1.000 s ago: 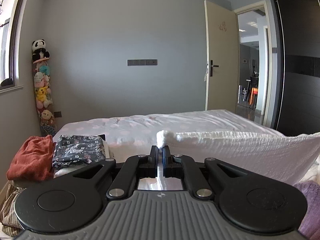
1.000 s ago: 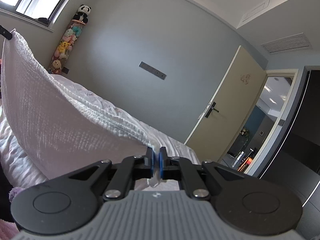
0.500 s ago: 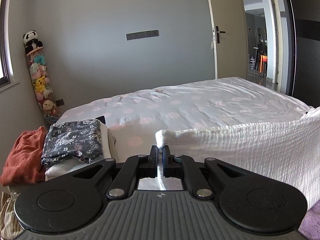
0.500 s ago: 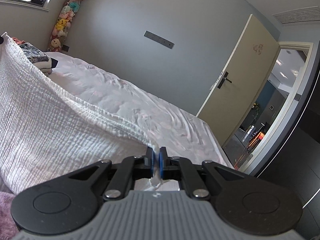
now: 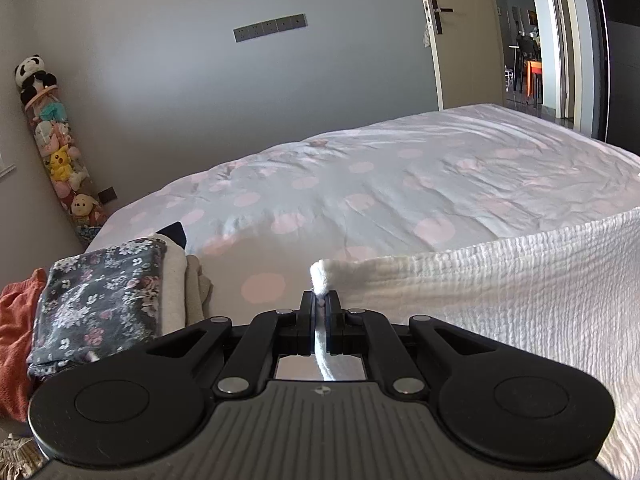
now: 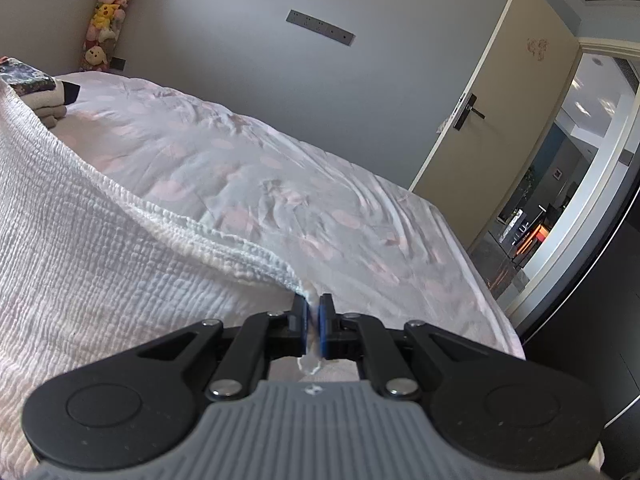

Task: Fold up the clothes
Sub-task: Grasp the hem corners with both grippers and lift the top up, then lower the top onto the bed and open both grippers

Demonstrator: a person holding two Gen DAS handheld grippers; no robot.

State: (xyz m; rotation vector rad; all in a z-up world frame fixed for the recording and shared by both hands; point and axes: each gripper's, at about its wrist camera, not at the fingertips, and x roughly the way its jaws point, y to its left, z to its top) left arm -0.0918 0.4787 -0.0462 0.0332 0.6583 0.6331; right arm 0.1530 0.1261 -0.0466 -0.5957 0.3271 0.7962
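Note:
A white crinkled cloth [image 5: 520, 296] is stretched between my two grippers above the near part of the bed. My left gripper [image 5: 320, 300] is shut on one top corner of it; the cloth runs off to the right. In the right wrist view my right gripper [image 6: 313, 307] is shut on the other corner, and the white cloth [image 6: 100, 248] spreads to the left and hangs down. A stack of folded clothes with a dark floral piece [image 5: 100, 296] on top sits on the bed's left side.
The bed [image 5: 400, 184] has a pale cover with pink dots. An orange garment [image 5: 16, 328] lies left of the stack. A column of plush toys [image 5: 56, 152] stands in the corner. An open door [image 5: 460, 32] is at the right.
Both grippers have dropped lower and tilted down toward the bed, bringing the stretched white cloth down with them. Both stay shut on its corners.

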